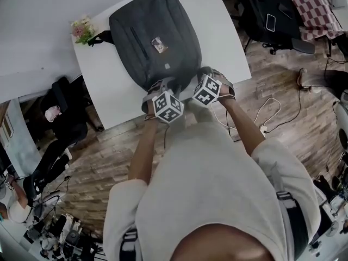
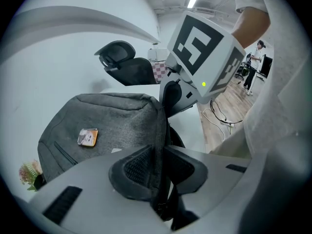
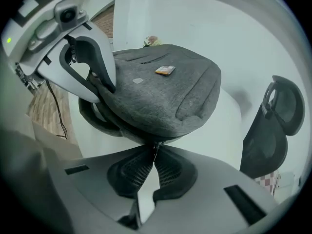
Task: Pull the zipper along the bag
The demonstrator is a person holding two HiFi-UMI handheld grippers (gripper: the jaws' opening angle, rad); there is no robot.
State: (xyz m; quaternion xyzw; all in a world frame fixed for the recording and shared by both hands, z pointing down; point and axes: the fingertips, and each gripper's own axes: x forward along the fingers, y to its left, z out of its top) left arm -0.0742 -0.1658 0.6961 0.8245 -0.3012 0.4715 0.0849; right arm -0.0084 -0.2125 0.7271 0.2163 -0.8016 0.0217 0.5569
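No words, brand names or numbers can be read. On the gray backpack (image 1: 155, 37) sit a small picture badge (image 1: 158, 44) and, below it, a tiny pale label (image 1: 168, 66), its print illegible. The left marker cube (image 1: 167, 106) and right marker cube (image 1: 206, 89) show only black-and-white square codes.

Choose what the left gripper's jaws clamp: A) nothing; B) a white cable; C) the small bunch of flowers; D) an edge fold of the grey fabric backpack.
D: the left gripper view shows the left gripper closed on a dark edge fold of the grey fabric backpack.
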